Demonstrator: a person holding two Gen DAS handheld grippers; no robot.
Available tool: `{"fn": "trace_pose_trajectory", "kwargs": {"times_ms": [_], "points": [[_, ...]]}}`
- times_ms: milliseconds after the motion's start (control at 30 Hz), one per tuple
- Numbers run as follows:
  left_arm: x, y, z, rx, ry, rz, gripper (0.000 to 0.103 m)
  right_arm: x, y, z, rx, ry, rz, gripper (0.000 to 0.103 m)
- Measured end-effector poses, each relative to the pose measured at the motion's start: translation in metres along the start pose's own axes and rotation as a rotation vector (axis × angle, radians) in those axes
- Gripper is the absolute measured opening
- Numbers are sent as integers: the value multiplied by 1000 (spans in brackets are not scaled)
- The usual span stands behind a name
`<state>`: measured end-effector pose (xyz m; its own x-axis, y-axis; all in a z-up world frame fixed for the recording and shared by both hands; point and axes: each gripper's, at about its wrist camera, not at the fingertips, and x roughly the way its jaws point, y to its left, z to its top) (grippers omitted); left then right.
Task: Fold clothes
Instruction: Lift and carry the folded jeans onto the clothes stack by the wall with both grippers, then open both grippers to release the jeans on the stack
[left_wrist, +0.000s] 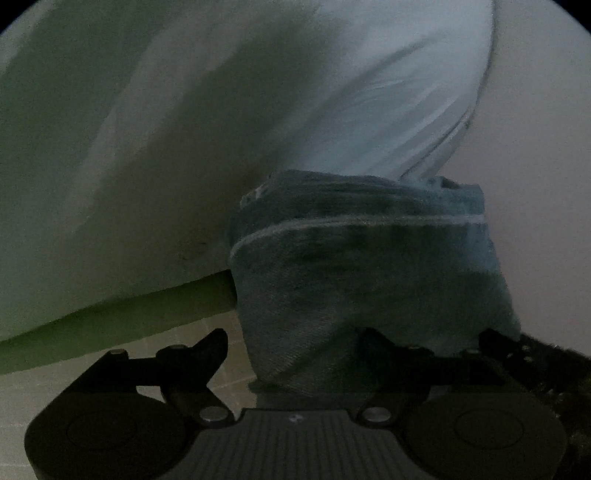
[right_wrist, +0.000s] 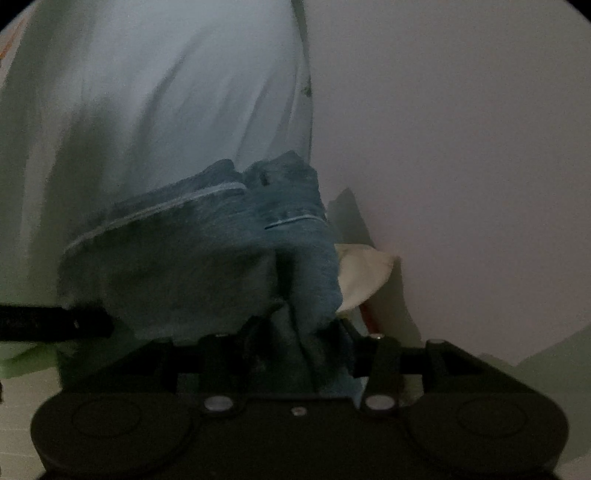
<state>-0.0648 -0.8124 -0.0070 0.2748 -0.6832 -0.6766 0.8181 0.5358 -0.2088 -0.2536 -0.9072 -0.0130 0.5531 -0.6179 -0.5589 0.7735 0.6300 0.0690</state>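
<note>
A folded blue denim garment (left_wrist: 369, 266) fills the middle of the left wrist view, with a pale stitched seam across it. Its lower end hangs between the jaws of my left gripper (left_wrist: 295, 332), which stand wide; the left jaw is clear of the cloth. In the right wrist view the same blue garment (right_wrist: 207, 266) lies bunched. A narrow fold drops between the jaws of my right gripper (right_wrist: 301, 325), which stand partly apart with a dark gap beside the fold. Cloth hides the fingertips of both grippers.
A large pale blue-white cloth (left_wrist: 332, 92) rises behind the garment, seen too as a pale cloth (right_wrist: 166, 92). Below it is a green cover (left_wrist: 110, 325) and tiled floor (left_wrist: 229, 373). A plain wall (right_wrist: 461, 147), a cream cloth (right_wrist: 365, 266) and a black bar (right_wrist: 55, 321) are nearby.
</note>
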Motion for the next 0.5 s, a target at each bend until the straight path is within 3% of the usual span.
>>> {"fn": "trace_pose_trajectory", "kwargs": {"times_ms": [67, 267, 333, 400, 500], "points": [[-11, 0, -3, 29, -7, 14, 81, -15, 1, 0, 0, -10, 8, 49], [-64, 3, -41, 39, -16, 6, 89, -77, 8, -16, -12, -54, 16, 84], [-79, 3, -55, 51, -11, 8, 91, -99, 9, -26, -22, -60, 0, 87], [-93, 4, -69, 59, -8, 12, 99, -118, 12, -37, -29, -55, 8, 97], [-119, 4, -92, 44, -23, 37, 101, -145, 14, -56, -27, -45, 19, 103]]}}
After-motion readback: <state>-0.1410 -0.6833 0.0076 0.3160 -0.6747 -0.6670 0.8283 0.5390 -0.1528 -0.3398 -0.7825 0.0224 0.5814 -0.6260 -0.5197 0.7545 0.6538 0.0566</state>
